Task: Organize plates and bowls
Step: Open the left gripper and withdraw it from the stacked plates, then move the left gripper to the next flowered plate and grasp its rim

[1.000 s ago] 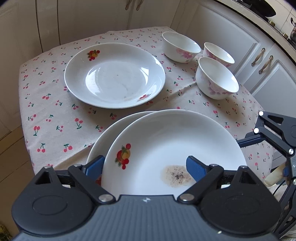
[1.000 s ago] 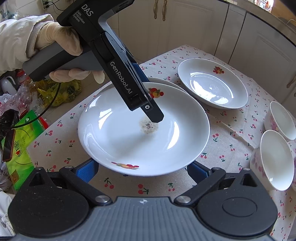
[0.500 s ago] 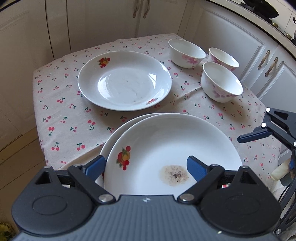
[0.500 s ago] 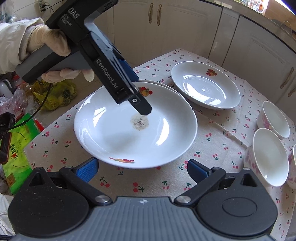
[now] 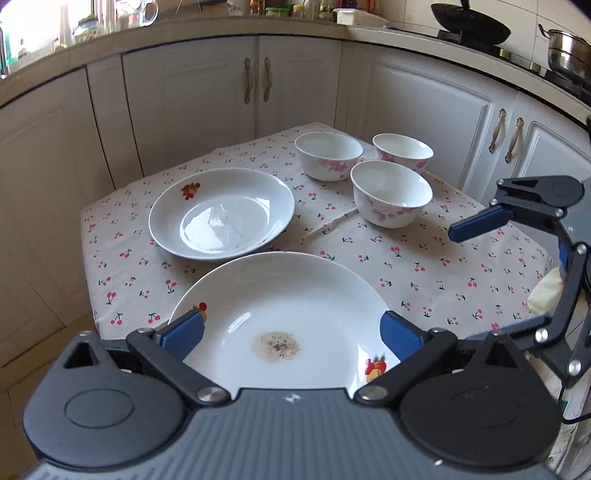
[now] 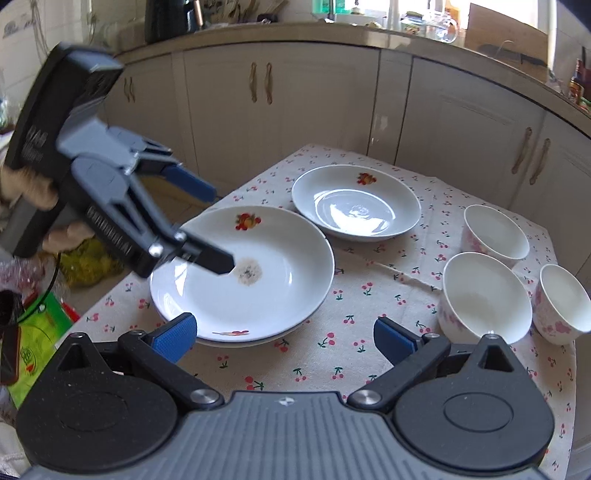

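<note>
Left tool (image 5: 291, 334) just opened, off stained plate (image 5: 280, 317); bowls (image 5: 391, 192) empty.

Domestic kitchen. Cream cabinets (image 5: 192, 110) with curved metal handles run beneath a countertop (image 5: 207, 31) across the upper frame; at upper right a black wok (image 5: 471, 24) and steel pot (image 5: 569, 51) sit on a hob. A cherry-print tablecloth (image 5: 424, 258) covers the centre table.

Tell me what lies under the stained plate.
Under the stained plate sits a second plate; only a sliver of its near rim shows. The rest of it is covered.
</note>
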Demonstrator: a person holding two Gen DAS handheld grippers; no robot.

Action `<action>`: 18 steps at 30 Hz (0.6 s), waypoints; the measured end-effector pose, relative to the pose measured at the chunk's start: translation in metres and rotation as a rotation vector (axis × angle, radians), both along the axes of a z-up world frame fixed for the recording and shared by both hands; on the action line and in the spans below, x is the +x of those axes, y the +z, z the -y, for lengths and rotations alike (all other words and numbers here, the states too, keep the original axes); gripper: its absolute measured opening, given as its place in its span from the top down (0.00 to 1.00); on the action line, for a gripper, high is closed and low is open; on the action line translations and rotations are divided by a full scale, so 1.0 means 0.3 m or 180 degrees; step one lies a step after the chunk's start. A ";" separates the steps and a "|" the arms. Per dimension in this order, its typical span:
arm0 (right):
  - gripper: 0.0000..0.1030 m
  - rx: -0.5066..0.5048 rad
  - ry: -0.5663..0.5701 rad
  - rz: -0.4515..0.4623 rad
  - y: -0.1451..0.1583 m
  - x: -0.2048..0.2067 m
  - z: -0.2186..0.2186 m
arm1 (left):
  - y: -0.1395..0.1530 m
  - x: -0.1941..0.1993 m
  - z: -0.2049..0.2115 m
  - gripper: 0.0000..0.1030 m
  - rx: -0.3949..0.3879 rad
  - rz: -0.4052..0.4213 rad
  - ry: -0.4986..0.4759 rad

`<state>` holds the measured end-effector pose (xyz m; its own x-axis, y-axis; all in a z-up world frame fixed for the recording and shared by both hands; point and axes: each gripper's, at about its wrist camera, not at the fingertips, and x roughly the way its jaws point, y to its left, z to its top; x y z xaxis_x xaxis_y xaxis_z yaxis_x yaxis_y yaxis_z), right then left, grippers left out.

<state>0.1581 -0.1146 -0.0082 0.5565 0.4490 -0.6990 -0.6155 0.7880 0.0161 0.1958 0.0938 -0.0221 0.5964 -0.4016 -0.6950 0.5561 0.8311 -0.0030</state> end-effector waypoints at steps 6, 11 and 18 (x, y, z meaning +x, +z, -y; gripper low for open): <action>0.00 0.0218 -0.0098 0.0104 0.021 -0.031 0.053 | 0.014 -0.098 0.036 0.01 0.0036 0.0059 -0.0174; 0.00 0.0306 -0.0178 0.0165 0.041 -0.068 0.089 | 0.038 -0.136 0.023 0.01 -0.0117 0.0011 -0.0009; 0.00 0.0298 -0.0166 0.0251 0.046 -0.117 0.132 | 0.058 -0.193 0.010 0.01 -0.0129 0.0093 0.0055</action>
